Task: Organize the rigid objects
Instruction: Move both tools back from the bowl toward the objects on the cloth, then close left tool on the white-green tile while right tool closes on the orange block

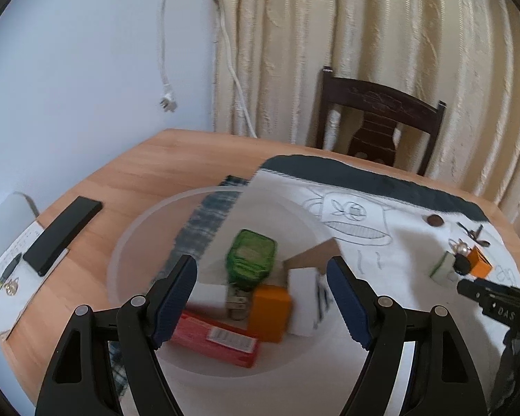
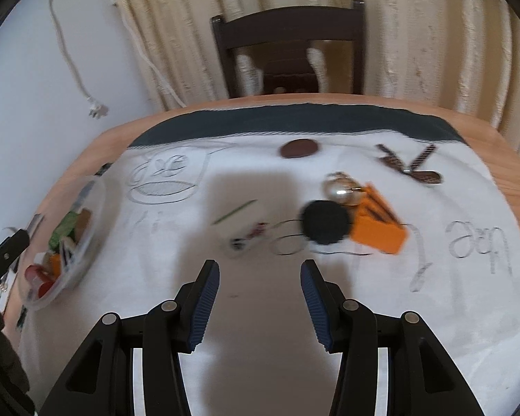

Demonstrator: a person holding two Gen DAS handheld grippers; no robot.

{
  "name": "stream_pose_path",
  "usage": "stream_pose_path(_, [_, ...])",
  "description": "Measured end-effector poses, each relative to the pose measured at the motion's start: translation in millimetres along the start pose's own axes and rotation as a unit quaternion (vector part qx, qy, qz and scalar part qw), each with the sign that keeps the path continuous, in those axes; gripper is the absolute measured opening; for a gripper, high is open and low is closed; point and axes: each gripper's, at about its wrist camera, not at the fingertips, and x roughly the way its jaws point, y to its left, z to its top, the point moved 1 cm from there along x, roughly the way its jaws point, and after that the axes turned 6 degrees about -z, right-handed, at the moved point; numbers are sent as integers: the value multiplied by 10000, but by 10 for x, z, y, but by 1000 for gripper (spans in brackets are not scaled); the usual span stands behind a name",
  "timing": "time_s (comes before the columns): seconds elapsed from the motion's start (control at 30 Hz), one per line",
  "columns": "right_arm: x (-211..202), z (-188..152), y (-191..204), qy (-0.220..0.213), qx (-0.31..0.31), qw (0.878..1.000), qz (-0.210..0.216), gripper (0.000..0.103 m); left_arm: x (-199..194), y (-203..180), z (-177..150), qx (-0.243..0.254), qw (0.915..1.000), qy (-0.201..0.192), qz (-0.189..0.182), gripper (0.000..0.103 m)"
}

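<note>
My left gripper (image 1: 261,270) hangs open over a clear plastic bowl (image 1: 128,242). Inside the bowl lie a green container (image 1: 249,258), an orange box (image 1: 270,312), a red box (image 1: 218,338), white boxes and a piece of cardboard. My right gripper (image 2: 260,270) is open above the white cloth (image 2: 260,312), holding nothing. Ahead of it sit a small white box (image 2: 241,228), a black round object (image 2: 324,222), an orange box (image 2: 378,225) and a shiny metal ball (image 2: 341,189). The bowl (image 2: 93,235) shows at the left of the right wrist view.
A brown disc (image 2: 299,148) and patterned spoons (image 2: 410,166) lie farther back on the cloth. A black remote-like slab (image 1: 64,234) and a notepad with a pen (image 1: 7,274) rest on the wooden table (image 1: 156,166) at left. A dark chair (image 1: 381,121) stands behind the table.
</note>
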Motion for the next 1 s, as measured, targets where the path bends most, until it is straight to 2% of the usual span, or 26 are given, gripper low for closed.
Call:
stream_pose_path(0.27, [15, 47, -373, -72, 223, 9991, -365, 53, 22, -383, -3, 426, 9984, 109, -342, 78])
stream_pose_path(0.6, [205, 197, -585, -67, 230, 9975, -661, 56, 153, -763, 34, 667, 9921, 532, -917, 78])
stream_pose_path(1.0, [245, 267, -765, -151, 219, 9967, -772, 59, 275, -1107, 94, 1053, 9855, 691, -1133, 78])
